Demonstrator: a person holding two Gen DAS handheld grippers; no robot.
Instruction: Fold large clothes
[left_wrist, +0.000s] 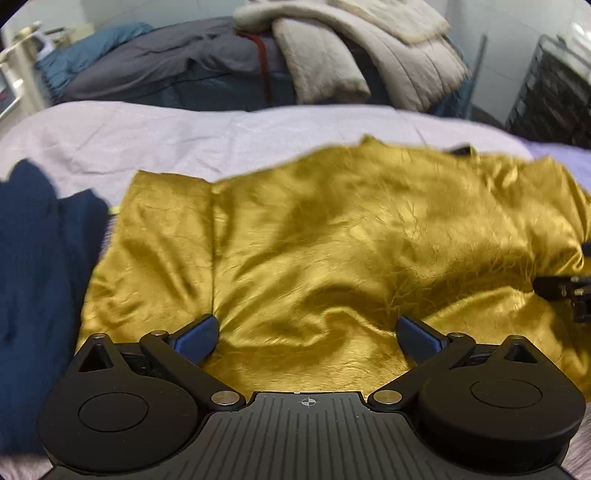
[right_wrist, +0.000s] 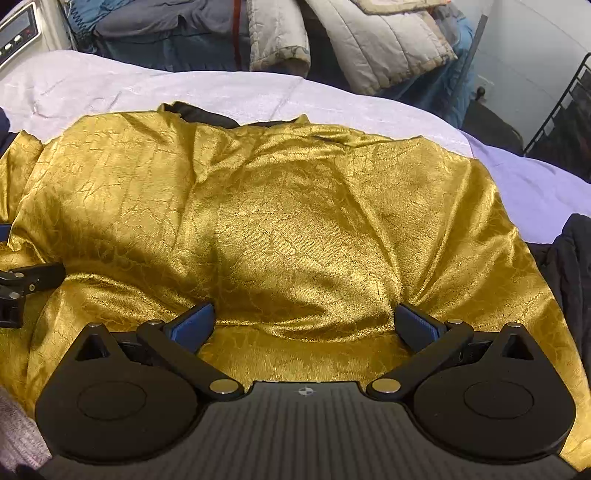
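A bed under a pale lilac sheet, with piled quilts behind, carries the gold garment, a shiny, crinkle-textured satin lying rumpled across the near half. A navy garment lies just beside it. The left hand-held gripper and right hand-held gripper hover spread, empty, over the near hem. Judged step: pre-grasp; next, each should pinch the slippery hem firmly.
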